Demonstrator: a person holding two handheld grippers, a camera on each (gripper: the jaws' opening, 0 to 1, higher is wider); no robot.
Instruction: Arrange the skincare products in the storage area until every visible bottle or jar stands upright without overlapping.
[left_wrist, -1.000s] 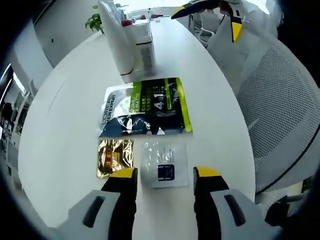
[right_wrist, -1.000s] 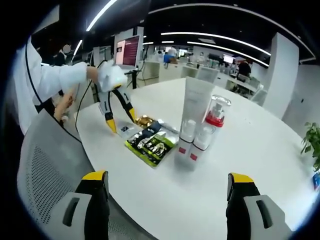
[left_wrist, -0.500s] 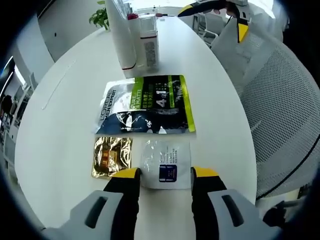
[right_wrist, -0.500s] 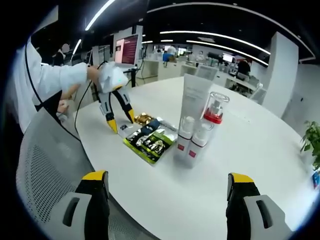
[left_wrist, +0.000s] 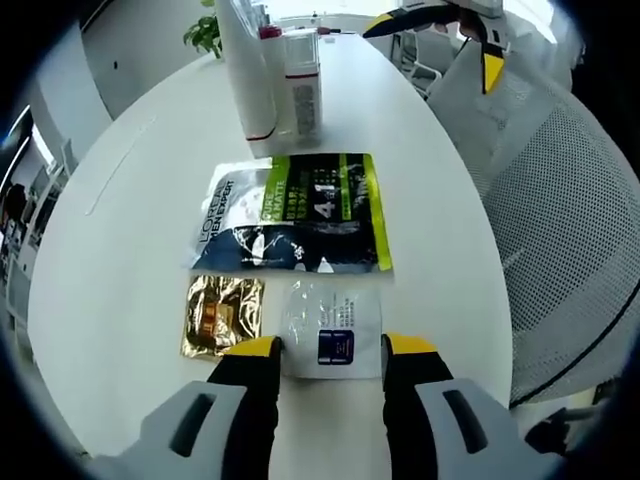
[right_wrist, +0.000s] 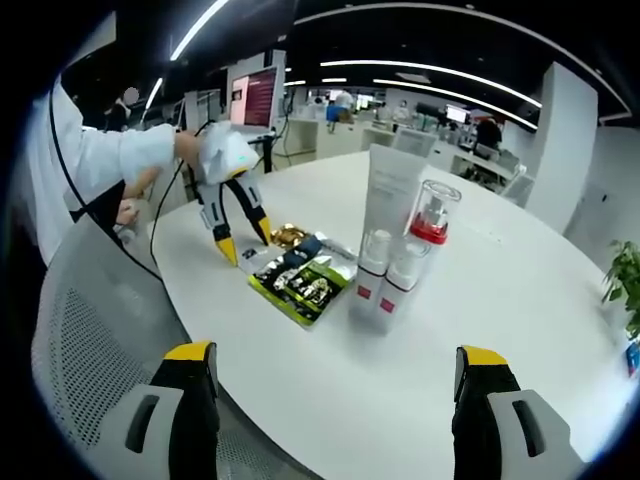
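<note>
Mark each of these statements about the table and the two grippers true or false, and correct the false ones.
1. The left gripper has its fingers spread on either side of the white sachet. True.
2. The gold sachet lies on top of the green pouch. False: it lies flat beside the white sachet, apart from the pouch.
3. The tall white tube stands upright. True.
4. The right gripper grips the pump bottle. False: it is open, holding nothing.
</note>
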